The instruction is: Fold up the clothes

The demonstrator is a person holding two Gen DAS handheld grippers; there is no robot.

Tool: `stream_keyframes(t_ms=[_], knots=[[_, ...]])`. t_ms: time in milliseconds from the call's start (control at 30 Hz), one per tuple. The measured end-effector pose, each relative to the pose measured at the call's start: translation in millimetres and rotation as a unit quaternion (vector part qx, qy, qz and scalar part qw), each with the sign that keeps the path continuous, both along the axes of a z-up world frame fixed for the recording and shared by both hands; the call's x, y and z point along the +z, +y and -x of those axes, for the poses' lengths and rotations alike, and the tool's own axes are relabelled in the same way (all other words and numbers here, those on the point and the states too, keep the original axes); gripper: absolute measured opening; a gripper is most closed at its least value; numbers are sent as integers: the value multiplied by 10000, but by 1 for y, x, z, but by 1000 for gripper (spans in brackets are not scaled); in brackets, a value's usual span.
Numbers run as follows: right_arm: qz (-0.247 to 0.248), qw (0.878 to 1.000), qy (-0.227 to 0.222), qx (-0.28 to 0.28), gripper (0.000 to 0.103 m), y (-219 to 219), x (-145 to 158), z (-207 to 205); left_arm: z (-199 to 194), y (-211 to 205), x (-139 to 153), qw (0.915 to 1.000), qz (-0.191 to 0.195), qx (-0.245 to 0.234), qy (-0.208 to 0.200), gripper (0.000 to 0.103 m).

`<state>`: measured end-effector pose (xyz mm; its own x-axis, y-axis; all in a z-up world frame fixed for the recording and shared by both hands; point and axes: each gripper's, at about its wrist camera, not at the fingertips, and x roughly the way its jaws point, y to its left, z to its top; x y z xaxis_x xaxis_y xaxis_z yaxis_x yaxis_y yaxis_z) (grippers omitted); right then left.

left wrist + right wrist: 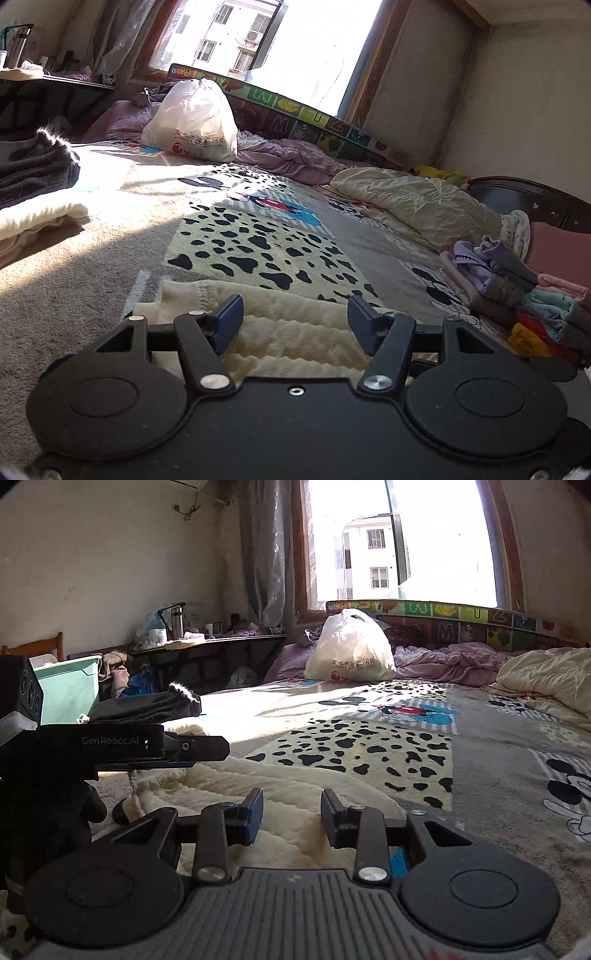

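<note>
Cream quilted cloth, a garment (280, 794) awaiting its fold, lies spread on the bed directly under and ahead of both tools, its long axis seeming to run left to right across the near edge of the cartoon-print blanket (498, 746). Closest to the lens, the right tool (291, 814) hovers low over the cloth with its fingers parted and nothing between them; released, it grips no fabric. Just to its left, the left tool (207, 747) is seen side-on, held level over the garment's left portion by a dark-gloved hand (88, 812). From that tool's own view its fingers (231, 319) stand wide apart above a stitched hem, pads clear of the cloth, so it too is released. Both tools point slightly downward and sit about equally near the garment, each on its own side, suggesting a fresh grab at the near edge comes next. Farther off, a stack of folded clothes (524, 295) rests at the bed's right side, a dark folded item (155, 707) at the left, and a white plastic bag (351, 650) beneath the sunlit window (406, 539).
</note>
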<state>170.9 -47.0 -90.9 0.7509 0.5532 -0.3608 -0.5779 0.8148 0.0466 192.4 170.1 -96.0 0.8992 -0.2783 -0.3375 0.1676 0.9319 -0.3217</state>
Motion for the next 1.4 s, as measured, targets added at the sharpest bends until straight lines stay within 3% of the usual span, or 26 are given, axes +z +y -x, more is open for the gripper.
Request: stream_keyframes(t_ms=[100, 233, 333, 533, 700, 833, 933, 1100, 1200, 1400], knots=[[628, 9979, 85, 151, 38, 19, -22, 5, -5, -9, -7, 9981, -569, -73, 240, 61], [438, 9990, 85, 100, 37, 14, -30, 13, -9, -26, -21, 9854, -1656, -49, 397, 62], [428, 9990, 83, 107, 37, 14, -33, 13, -14, -29, -28, 9819, -1822, 24, 510, 66], [534, 9985, 128, 67, 36, 14, -29, 14, -8, -28, -23, 9813, -1882, 54, 412, 65], [516, 9986, -69, 20, 35, -2, -4, 28, 10, -30, 3, 9860, -1626, 180, -322, 56], [511, 9981, -330, -87, 35, -11, 17, 16, 5, -33, 3, 9862, -1567, 109, -524, 56], [616, 9974, -363, -63, 35, -4, 19, -8, -4, -37, -4, 9836, -1754, 107, -395, 56], [822, 9962, 283, 1, 37, 9, -14, -48, -26, -36, -22, 9797, -1943, 25, 482, 58], [708, 9970, 309, -4, 37, 7, -28, -46, -30, -39, -27, 9767, -2081, -13, 526, 60], [771, 9963, 373, 33, 38, 7, -30, -46, -13, -39, -20, 9791, -2012, 105, 289, 60]])
